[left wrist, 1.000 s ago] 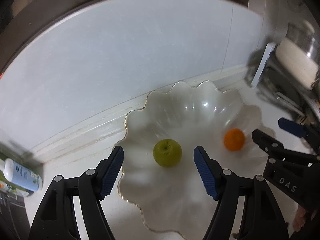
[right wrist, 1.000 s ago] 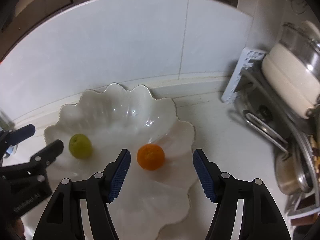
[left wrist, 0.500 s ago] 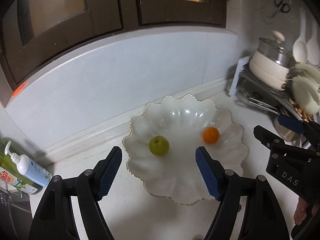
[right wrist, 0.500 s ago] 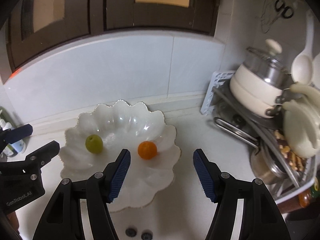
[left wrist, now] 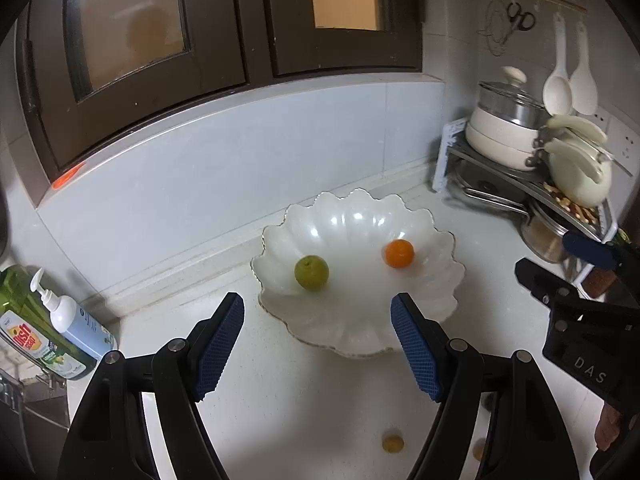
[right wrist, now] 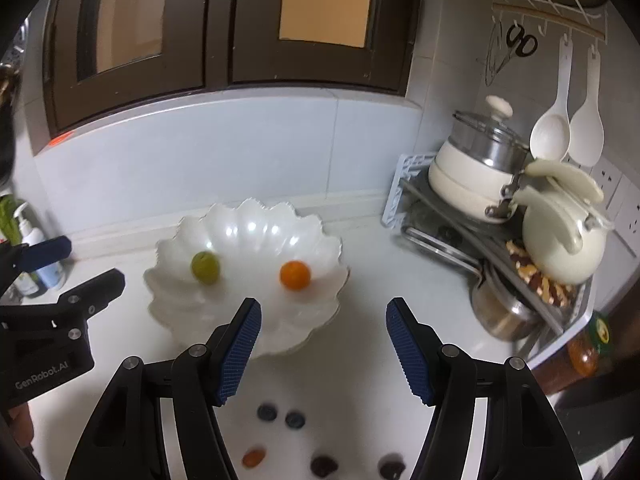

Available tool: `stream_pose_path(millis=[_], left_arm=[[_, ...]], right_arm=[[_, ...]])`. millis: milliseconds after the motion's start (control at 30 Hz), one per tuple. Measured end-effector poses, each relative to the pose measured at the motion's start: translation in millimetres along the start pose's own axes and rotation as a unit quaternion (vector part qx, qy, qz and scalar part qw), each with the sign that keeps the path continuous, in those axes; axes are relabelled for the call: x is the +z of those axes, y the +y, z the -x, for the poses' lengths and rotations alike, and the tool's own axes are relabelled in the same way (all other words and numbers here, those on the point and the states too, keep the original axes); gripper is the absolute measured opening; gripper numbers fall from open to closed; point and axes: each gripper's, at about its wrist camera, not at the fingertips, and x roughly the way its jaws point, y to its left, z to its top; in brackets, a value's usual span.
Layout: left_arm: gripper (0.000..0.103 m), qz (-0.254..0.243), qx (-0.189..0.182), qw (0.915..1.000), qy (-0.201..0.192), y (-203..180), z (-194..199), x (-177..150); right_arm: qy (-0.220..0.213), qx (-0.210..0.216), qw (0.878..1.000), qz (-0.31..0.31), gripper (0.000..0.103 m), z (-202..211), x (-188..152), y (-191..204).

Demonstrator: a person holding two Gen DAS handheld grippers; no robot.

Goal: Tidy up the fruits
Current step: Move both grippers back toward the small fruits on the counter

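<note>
Black gripper (left wrist: 318,348) frames, blue ribbed pads (left wrist: 219,346).

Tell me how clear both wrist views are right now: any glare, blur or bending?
Left wrist view: bright glare spots on the bowl, window frame bowed by the fisheye, small fruit at the bottom soft. Right wrist view: same glare on the bowl, green fruit slightly smeared, dark berries near the bottom blurred.

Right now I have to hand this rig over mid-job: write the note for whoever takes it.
Left gripper: open, empty, above the counter near the white scalloped bowl.
Right gripper: open, empty.
Done: green round fruit and orange round fruit lie apart in the bowl.
Left: small fruits on the white counter in front of the bowl: two dark blue ones, a small orange one, two dark ones.
</note>
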Motion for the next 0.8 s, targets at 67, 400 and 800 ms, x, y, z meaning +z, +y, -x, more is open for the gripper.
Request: stream_pose_path(millis=[67,400,800], left_arm=[[0.076,-0.002,-0.006,1.0,-0.001,-1,6,-6],[0.076,-0.011,-0.017,0.9997,-0.01,-5,32,-31],[0.076,-0.021,-0.048,0.9986,0.007,-16,47,-61]], right_arm=[[0.0,0.001,1.0,-0.002,0.066,6,-7,0],[-0.01,-0.015,1.0,-0.005,0.066,38,-33,2],[0.002,0.008,1.0,-0.03,0.066,60,-73,2]])
